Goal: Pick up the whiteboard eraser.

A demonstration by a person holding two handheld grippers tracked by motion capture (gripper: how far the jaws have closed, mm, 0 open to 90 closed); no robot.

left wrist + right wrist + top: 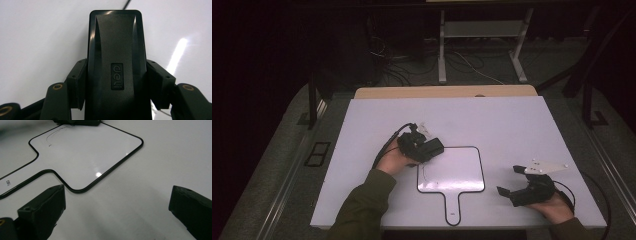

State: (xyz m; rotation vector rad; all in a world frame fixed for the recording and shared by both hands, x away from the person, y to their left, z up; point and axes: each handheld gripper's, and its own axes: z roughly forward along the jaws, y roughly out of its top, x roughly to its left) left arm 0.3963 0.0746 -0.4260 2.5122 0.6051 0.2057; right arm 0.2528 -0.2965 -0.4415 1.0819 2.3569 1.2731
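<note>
My left hand-held gripper (115, 100) is clenched on the black eraser (116, 65), pads on its long sides, at the upper left corner of the small whiteboard (457, 170) on the counter (512, 125). Eraser looks light, stiff, smooth plastic: side grip mid-body suits. Right hand-held gripper (117, 210) released, idle.

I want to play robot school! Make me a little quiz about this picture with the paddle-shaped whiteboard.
1. True or false: the left gripper is shut on a black eraser.
2. Which gripper is open with nothing between its jaws?
3. Where on the whiteboard is the faint pen mark: A) near the eraser's side, B) on the handle?

Key: 1 true. 2 the right gripper. 3 A.
</note>
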